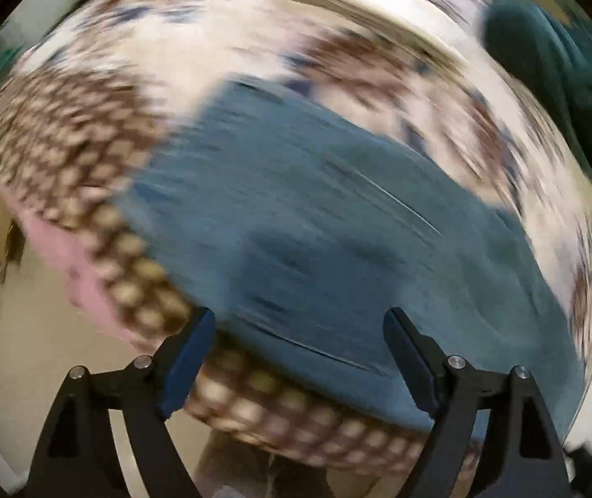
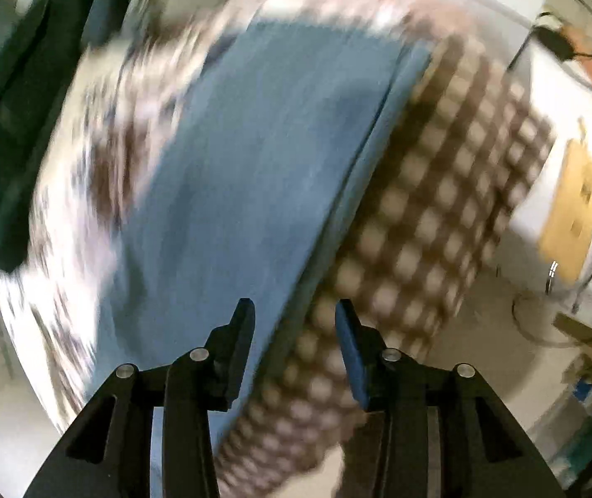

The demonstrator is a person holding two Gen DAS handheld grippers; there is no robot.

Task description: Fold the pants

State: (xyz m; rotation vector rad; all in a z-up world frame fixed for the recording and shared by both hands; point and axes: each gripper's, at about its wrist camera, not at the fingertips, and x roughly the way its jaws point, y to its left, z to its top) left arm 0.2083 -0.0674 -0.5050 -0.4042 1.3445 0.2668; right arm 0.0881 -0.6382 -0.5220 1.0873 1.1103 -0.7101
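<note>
Blue pants (image 1: pixel 316 224) flat on the checked blanket (image 1: pixel 67 145), at 12 o'clock of both wide-open, empty grippers: left gripper (image 1: pixel 300 357), right gripper (image 2: pixel 294 348).

Motion blur smears the blue pants (image 1: pixel 316 216) and checkered cover (image 2: pixel 441 191) (both views), hiding folds and seams

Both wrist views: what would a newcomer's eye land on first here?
The blue pants fill the middle of both views, spread on a bed cover with a brown checkered border. A dark green garment lies at the far edge. The left gripper and right gripper hang open, holding nothing; everything is motion-blurred.
</note>
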